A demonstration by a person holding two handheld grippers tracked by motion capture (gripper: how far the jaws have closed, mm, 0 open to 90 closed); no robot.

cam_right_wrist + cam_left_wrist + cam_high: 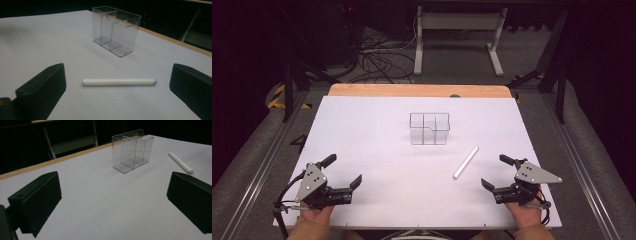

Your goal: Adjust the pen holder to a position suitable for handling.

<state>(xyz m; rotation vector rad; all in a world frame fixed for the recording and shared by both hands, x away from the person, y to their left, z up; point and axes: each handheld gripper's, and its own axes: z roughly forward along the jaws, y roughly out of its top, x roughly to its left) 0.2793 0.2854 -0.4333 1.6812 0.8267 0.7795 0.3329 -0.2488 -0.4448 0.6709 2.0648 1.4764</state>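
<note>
A clear plastic organiser with several compartments stands upright near the middle of the white table; it also shows in the left gripper view and the right gripper view. A white marker pen lies flat to its front right, seen as well at the right of the left gripper view and crosswise just ahead of the jaws in the right gripper view. My left gripper rests open at the front left, nothing between its jaws. My right gripper is open at the front right, a short way from the pen.
The white board lies on a wooden tabletop whose far edge shows behind it. Beyond the table stand a white desk frame and loose cables on the floor. Metal rails run along both sides.
</note>
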